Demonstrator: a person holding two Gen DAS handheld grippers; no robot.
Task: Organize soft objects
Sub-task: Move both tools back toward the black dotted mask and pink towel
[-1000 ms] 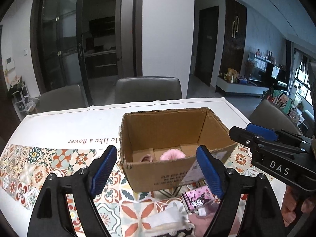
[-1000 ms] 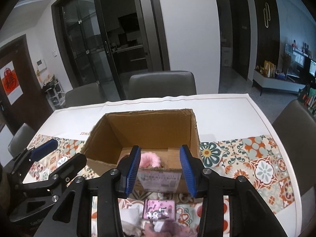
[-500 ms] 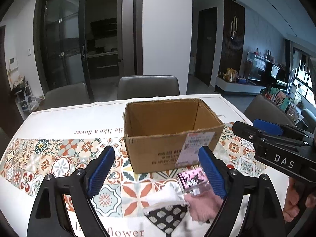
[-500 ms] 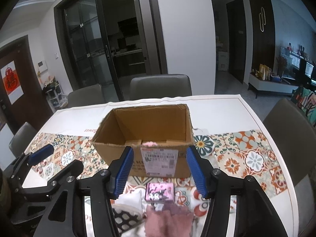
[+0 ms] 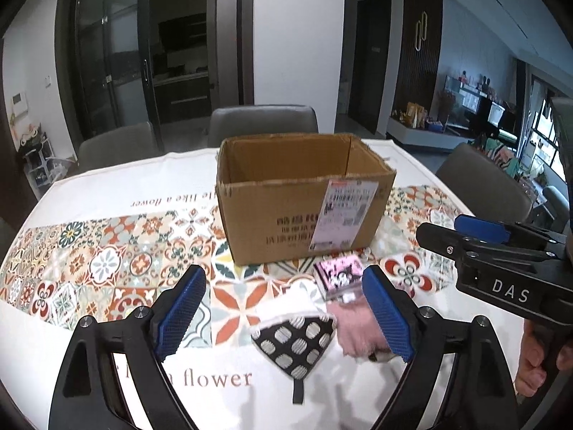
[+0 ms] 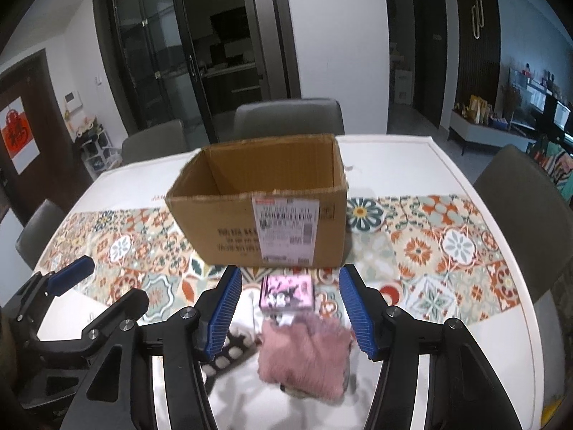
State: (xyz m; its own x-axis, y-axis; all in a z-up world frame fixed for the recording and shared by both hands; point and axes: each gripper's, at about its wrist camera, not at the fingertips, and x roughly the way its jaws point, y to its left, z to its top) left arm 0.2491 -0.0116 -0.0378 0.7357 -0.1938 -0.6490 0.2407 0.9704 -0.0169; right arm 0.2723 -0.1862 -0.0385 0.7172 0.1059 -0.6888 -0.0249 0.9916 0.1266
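An open cardboard box (image 5: 304, 211) stands mid-table; it also shows in the right wrist view (image 6: 265, 215). In front of it lie a pink printed packet (image 5: 338, 276) (image 6: 286, 292), a fluffy pink cloth (image 5: 352, 329) (image 6: 304, 354), a white cloth (image 5: 286, 302) and a black cloth with pale dots (image 5: 295, 338) (image 6: 232, 353). My left gripper (image 5: 283, 315) is open and empty above the dotted cloth. My right gripper (image 6: 290, 310) is open and empty above the packet and pink cloth; it also shows at the right of the left wrist view (image 5: 501, 247).
The table (image 5: 107, 186) has a white cloth with a patterned tile band. Grey chairs (image 5: 263, 122) stand along the far side, and another chair (image 6: 526, 208) stands at the right. Glass doors and a wall are behind.
Both grippers have pulled back and down from over the box toward the near table edge. The pink item inside the box is out of sight now. The cloth pile lies between the fingers.
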